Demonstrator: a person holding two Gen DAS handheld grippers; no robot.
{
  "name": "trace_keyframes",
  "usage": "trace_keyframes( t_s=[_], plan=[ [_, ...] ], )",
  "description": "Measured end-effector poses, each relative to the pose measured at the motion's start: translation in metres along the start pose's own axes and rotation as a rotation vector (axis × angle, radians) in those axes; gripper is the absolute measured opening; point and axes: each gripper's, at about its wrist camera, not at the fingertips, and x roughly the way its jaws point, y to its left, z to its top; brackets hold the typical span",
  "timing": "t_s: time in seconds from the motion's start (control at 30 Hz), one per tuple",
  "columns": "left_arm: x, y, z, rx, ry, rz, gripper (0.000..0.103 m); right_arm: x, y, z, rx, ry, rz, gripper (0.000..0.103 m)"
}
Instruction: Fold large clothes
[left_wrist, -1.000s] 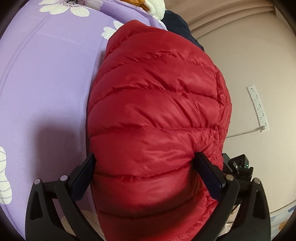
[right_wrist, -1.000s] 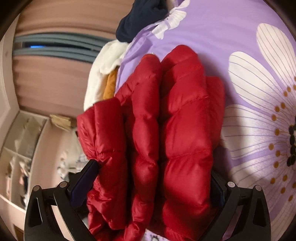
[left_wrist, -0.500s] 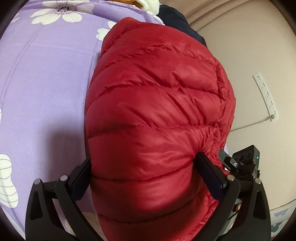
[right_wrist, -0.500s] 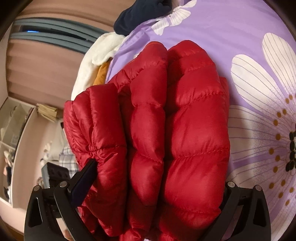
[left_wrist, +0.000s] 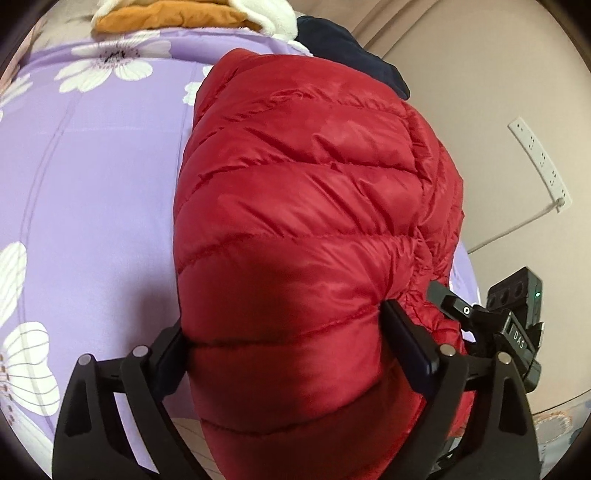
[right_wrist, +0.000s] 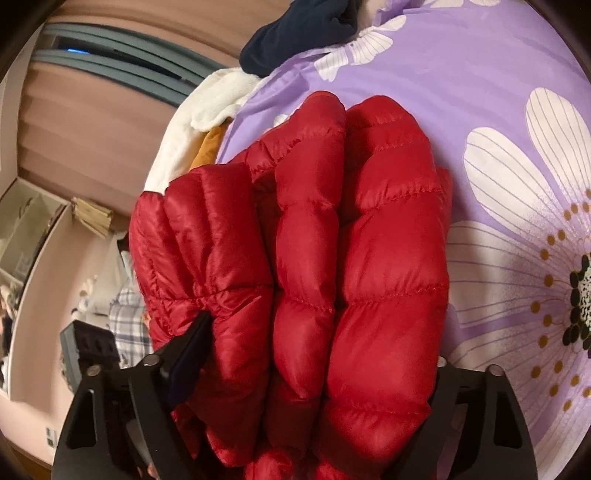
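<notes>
- Now: red jacket (left_wrist: 303, 229) already folded into thick bundle on bed (left_wrist: 92, 184).
- Left tool (left_wrist: 284, 343), right tool (right_wrist: 317, 350): both closing, clamping bundle.
- Left: probably placing it.

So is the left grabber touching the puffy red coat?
Touching. In the left wrist view, both fingers of the closing left gripper press into the red coat, denting it.

1 red puffer jacket (left_wrist: 306, 229), perhaps 3 other garments (left_wrist: 347, 40)
</notes>
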Motion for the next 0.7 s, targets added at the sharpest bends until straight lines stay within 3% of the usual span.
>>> trace_keyframes(
  t_s=[0.23, 0.7],
  plan=[
    [0.003, -0.009, 0.004, 0.037, -0.017, 0.032, 0.093, -0.001, 0.008, -0.002, -0.055, -0.019, -0.001, 0.071],
    [-0.014, -0.015, -0.006, 0.041, -0.045, 0.049, 0.093, 0.0, 0.018, -0.003, -0.101, -0.024, 0.016, 0.07]
  ],
)
